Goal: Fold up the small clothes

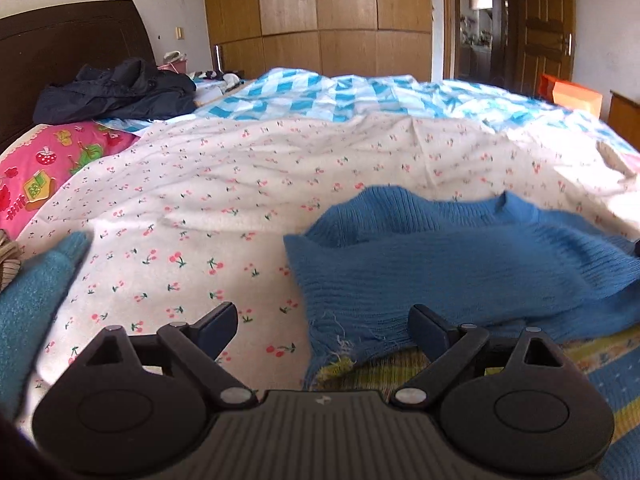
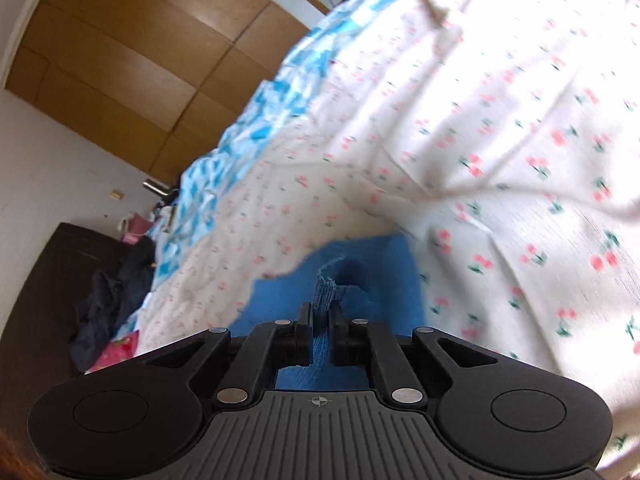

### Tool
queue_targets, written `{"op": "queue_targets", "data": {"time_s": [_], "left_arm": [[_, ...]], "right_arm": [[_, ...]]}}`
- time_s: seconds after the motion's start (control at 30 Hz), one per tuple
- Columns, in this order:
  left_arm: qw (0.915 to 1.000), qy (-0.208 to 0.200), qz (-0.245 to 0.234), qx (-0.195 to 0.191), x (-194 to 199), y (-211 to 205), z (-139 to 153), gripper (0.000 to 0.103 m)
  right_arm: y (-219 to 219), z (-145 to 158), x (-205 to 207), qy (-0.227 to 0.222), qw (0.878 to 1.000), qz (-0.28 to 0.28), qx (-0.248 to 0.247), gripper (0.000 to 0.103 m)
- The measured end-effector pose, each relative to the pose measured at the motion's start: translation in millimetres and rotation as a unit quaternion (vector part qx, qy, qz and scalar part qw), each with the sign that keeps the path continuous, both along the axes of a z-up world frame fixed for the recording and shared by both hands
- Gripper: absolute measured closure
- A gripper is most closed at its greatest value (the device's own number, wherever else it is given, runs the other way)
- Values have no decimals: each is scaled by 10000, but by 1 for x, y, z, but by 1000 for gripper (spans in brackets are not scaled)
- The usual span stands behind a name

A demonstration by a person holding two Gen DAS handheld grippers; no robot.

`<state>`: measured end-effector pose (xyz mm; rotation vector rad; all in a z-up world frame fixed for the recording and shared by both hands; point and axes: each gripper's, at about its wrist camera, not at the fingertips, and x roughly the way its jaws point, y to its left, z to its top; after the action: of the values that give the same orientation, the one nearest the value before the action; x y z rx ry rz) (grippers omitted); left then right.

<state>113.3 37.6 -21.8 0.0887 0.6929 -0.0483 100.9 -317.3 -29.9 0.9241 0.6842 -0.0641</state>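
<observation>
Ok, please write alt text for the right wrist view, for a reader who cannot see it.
The right hand-held gripper is shut on a fold of a blue knitted sweater, above a white bedsheet printed with small cherries. Behind it are a blue checked blanket and a wooden wardrobe; the picture is tilted and blurred.

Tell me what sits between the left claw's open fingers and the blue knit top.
Nothing: in the left wrist view only cherry-print sheet lies ahead of the left claw; the blue knit top already reaches its right finger.
</observation>
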Motion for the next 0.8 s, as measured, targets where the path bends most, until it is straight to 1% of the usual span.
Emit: {"op": "queue_targets", "data": {"time_s": [0.07,0.13,0.23,0.3,0.37,0.4,0.43,0.47,0.53,0.57,0.6,0.67,0.77,0.8], "left_arm": [[9998,62,-20,165,2,-4,-4,6],[9998,34,-17,192,2,-4,-1,6],[9998,-167,10,101,0,-4,11,6],[9996,-264,25,111,3,-4,17,6],[9995,-231,45,202,9,-5,15,6],[9995,-154,66,262,12,-5,12,6],[9993,-8,99,356,17,-5,6,6],[9988,163,112,449,22,-5,-1,6],[9984,321,50,470,24,-3,-9,6],[9984,301,36,468,22,-1,-9,6],[9985,279,24,469,21,0,-7,6],[9986,271,16,453,18,3,-6,6],[9988,311,50,366,19,7,-6,6],[9989,311,64,351,19,7,-6,6]], "right_arm": [[-1,-11,-5,48,9999,-47,106,95],[-2,-12,-7,-26,9999,-42,155,95],[-4,1,-8,-254,9996,5,96,95],[-3,12,-10,-412,9991,48,72,95],[-2,20,-14,-515,9986,90,65,95],[0,20,-17,-530,9985,102,48,95],[1,19,-18,-480,9988,102,-22,95],[3,13,-17,-308,9993,103,-169,95],[4,-7,-11,313,9983,210,-438,94],[3,-14,-10,451,9980,216,-394,93],[3,-18,-13,472,9981,267,-286,91],[4,-14,-16,406,9983,349,-216,90],[3,-2,-14,210,9980,431,-402,87],[4,1,-9,200,9976,460,-471,84]]}}
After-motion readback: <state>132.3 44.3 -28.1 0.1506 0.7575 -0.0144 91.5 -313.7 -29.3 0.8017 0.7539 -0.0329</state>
